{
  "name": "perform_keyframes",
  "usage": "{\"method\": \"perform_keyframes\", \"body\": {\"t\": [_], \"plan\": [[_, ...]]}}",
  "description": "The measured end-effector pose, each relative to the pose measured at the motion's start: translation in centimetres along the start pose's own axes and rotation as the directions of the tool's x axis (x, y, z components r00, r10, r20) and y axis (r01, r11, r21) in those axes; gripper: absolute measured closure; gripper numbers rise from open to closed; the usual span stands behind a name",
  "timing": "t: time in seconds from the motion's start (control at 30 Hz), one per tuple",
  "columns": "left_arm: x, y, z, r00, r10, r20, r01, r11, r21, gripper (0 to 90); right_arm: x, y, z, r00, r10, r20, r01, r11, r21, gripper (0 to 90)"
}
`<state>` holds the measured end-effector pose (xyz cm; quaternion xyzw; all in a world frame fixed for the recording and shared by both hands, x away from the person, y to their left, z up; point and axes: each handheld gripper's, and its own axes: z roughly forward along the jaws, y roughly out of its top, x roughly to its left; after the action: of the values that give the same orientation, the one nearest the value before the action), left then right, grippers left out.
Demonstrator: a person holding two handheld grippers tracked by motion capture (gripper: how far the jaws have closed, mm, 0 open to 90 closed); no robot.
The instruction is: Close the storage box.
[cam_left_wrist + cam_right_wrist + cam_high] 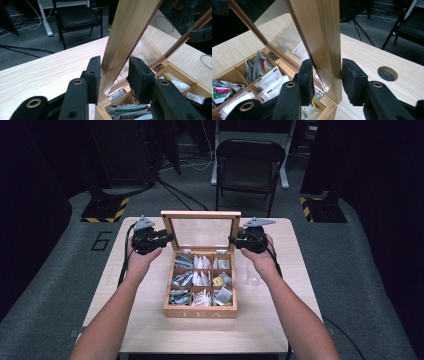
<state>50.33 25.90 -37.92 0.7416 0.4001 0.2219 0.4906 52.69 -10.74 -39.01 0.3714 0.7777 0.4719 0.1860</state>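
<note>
Wooden tea box (200, 311) sits mid-table (150, 330), glass lid (201, 231) upright. Your left gripper (113, 75) and right gripper (327, 75) straddle the lid's side rails, fingers narrowly parted, grip unconfirmed.

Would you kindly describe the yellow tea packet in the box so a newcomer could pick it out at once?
Start at the open wooden tea box in the middle of the light wooden table, its glass-paned lid standing up between the two grippers. Its nine compartments form a three-by-three grid; look in the middle row, right-hand compartment. The small yellow tea packet lies there, the one bright yellow thing among white and greenish packets.
</note>
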Motion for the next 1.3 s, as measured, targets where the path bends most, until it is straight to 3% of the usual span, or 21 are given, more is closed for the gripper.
{"method": "perform_keyframes", "body": {"t": [0.57,1.3], "plan": [[0.3,0.0,-0.8,0.9998,-0.02,0.008,0.02,0.9998,0.002,59.9,-0.6,0.8,0.6,0.9997,0.026,0.001,-0.026,0.999,0.024,63.9],[0.5,-1.1,-2.1,0.9999,-0.012,0.004,0.011,0.9995,0.029,60.0,-1.5,1.6,1.6,0.9989,0.045,0.013,-0.046,0.998,0.053,66.0]]}}
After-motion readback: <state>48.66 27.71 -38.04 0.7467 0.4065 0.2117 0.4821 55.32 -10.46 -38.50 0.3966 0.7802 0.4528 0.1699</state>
